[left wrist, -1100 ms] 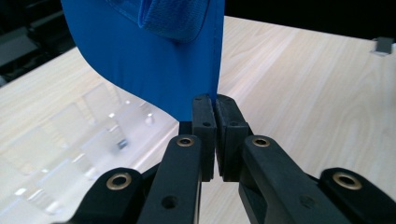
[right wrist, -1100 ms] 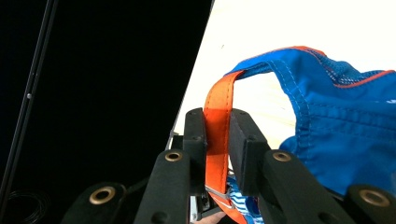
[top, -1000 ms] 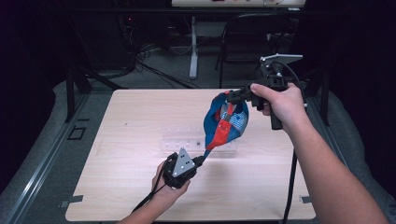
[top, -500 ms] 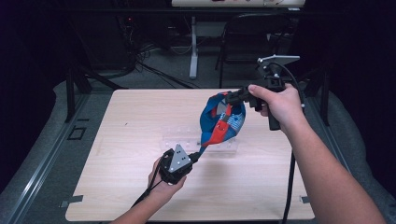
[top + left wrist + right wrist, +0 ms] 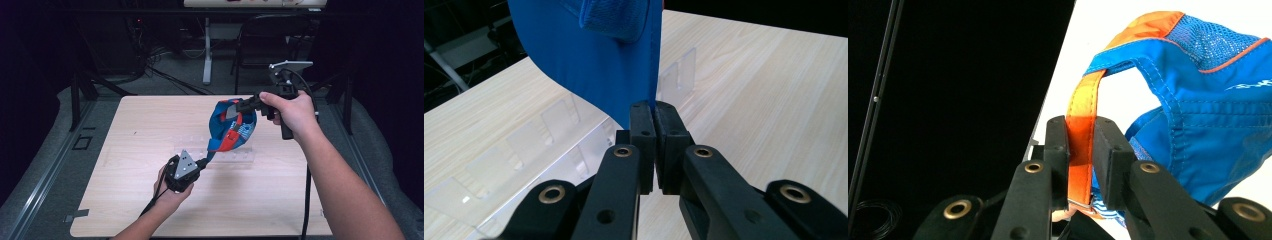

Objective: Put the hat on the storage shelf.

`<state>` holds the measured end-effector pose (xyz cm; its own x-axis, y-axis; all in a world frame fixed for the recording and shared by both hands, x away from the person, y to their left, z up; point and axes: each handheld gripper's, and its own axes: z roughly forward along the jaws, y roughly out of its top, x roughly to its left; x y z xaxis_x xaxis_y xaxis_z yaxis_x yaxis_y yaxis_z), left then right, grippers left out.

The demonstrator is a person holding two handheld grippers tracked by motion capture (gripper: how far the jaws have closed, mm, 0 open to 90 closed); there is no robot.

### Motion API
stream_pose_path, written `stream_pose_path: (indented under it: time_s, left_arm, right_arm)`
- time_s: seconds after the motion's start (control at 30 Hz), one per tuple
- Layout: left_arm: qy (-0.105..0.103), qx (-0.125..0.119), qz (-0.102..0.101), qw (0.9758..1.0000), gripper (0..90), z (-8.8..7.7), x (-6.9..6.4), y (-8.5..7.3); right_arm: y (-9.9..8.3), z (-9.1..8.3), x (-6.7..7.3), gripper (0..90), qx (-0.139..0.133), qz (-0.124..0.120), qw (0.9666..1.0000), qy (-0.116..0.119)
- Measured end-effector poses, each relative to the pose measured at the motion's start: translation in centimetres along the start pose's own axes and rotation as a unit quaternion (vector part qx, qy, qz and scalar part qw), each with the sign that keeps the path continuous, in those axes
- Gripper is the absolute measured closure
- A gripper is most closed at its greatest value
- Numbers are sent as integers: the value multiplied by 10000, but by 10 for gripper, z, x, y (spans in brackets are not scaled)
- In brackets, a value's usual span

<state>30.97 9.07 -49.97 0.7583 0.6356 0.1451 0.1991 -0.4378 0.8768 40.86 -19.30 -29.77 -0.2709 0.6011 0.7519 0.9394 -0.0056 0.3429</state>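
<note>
Dark floor and cables lie behind the pale wooden counter (image 5: 125, 200). A blue and orange cloth thing (image 5: 231, 126), maybe a small vest or cap, hangs in the air above the counter, stretched between two tongs. The left tongs (image 5: 654, 125) are low near the counter and pinch its blue edge tight. The right tongs (image 5: 1081, 150) are up high and squeeze its orange strap (image 5: 1081, 130). A clear plastic rack (image 5: 235, 157) lies flat on the counter under the cloth.
</note>
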Motion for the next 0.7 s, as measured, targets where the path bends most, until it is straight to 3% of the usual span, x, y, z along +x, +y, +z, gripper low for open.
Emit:
stream_pose_path:
  time_s: [0.7]
  left_arm:
    - [-51,155,-146,9998,882,10,12,-10]
  right_arm:
    - [2,17,-10,778,122,75,9999,-75]
